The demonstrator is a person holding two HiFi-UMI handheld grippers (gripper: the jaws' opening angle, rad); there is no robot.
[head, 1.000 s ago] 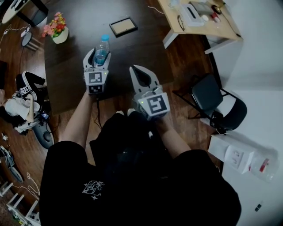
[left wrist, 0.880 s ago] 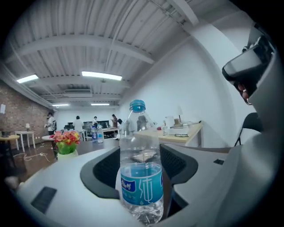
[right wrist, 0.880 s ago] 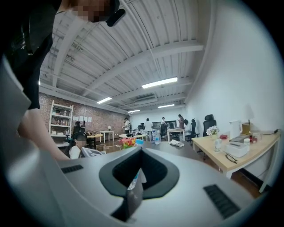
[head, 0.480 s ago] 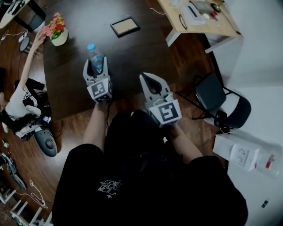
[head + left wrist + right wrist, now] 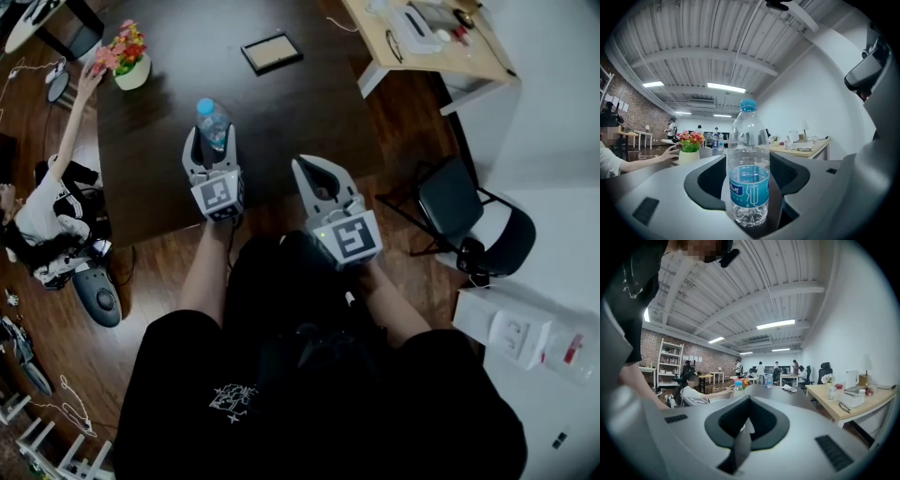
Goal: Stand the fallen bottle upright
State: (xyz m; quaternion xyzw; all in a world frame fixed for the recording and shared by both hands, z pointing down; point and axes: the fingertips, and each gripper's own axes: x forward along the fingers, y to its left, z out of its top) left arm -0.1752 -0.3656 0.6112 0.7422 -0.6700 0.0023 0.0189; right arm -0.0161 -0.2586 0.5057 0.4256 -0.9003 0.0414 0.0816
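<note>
On the near part of the dark table (image 5: 281,103), clear water bottle (image 5: 213,119) with blue cap standing upright, left gripper (image 5: 212,142) clasping its lower body, right gripper (image 5: 309,167) just right, jaws pressed together, empty, flower pot (image 5: 131,71) far left.

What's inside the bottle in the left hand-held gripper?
Clear water fills the water bottle to about the top edge of its blue label; above that it looks empty up to the blue cap. The label covers the water behind it.
</note>
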